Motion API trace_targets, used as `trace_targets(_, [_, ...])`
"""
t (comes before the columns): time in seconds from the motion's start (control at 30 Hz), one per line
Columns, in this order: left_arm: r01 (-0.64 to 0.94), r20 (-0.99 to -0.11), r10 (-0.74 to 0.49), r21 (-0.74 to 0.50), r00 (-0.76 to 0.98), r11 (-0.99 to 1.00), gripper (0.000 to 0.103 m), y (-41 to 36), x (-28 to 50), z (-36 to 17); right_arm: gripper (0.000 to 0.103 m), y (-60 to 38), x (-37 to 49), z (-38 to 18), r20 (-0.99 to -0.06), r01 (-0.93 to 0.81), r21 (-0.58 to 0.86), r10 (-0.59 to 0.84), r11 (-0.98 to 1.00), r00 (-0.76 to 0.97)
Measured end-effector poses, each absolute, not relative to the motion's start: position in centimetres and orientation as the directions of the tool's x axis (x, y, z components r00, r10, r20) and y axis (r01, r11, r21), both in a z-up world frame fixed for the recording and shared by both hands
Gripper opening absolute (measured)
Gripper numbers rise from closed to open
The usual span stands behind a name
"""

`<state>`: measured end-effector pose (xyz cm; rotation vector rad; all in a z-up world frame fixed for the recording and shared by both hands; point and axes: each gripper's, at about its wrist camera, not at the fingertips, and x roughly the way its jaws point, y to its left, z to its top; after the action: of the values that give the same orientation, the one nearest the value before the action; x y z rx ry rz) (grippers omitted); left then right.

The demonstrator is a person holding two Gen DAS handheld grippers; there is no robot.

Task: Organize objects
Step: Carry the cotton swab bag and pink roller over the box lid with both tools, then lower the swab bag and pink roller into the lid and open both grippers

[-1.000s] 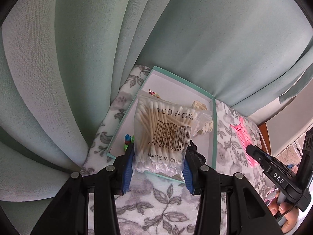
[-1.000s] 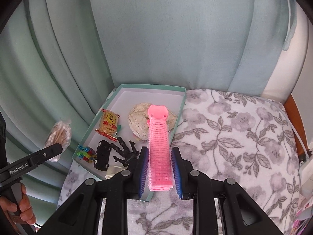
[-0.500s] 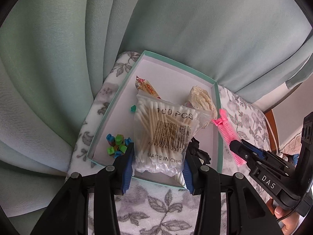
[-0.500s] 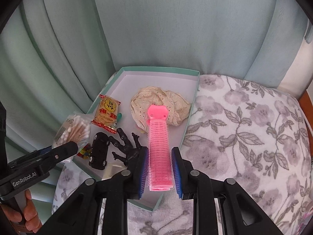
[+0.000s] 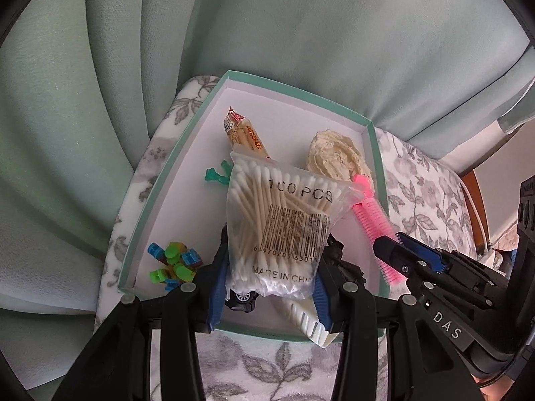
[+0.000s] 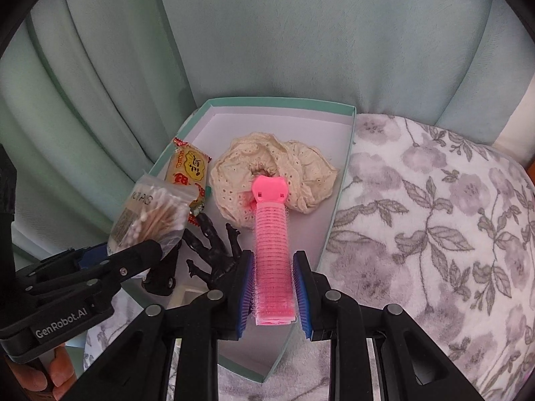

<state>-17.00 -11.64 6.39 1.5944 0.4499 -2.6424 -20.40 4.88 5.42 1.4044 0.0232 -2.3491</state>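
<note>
My left gripper [image 5: 267, 287] is shut on a clear bag of cotton swabs [image 5: 284, 220], held over the near end of a teal-rimmed box [image 5: 143, 214]. My right gripper [image 6: 272, 295] is shut on a pink hair roller clip [image 6: 271, 254], which hangs above the box's right half [image 6: 337, 200], its tip over a cream lace scrunchie [image 6: 301, 170]. In the right wrist view the left gripper [image 6: 133, 257] and the swab bag [image 6: 150, 217] show at the left. The pink clip [image 5: 371, 214] and right gripper's fingers [image 5: 411, 250] appear at the right in the left wrist view.
Inside the box lie a snack packet [image 6: 189, 167], a black toy figure [image 6: 214, 254], a black toy car [image 5: 242, 297], colourful blocks [image 5: 174, 260], a teal piece [image 5: 217, 173] and a white comb [image 5: 307, 324]. The box rests on floral fabric [image 6: 434, 220]. Green curtains [image 5: 100, 83] hang close behind.
Both grippers have moved forward over the box with their loads. The pink clip now hangs over the scrunchie, and the swab bag sits further in above the toy car.
</note>
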Motion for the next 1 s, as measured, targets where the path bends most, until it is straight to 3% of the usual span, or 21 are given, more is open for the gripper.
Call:
trace_targets(0.47, [0.163, -0.887, 0.126, -0.218, -0.443, -0.962, 0.048, -10.8, -17.3, 5.7, 0.028, 5.4, -20.5, 4.5, -0.856, 0.361, 0.180, -0.327, -0.915, -0.401])
trace_targets(0.7, [0.155, -0.879, 0.135, -0.229, -0.458, -0.961, 0.053, -10.6, -16.7, 6.5, 0.038, 5.7, -20.1, 5.0, -0.849, 0.370, 0.176, -0.331, -0.912, -0.411])
trace_targets(1.0, [0.168, -0.859, 0.118, -0.229, -0.497, -0.959, 0.053, -10.8, -15.3, 8.6, 0.038, 6.1, -19.1, 6.5, -0.836, 0.374, 0.172, -0.336, -0.911, -0.434])
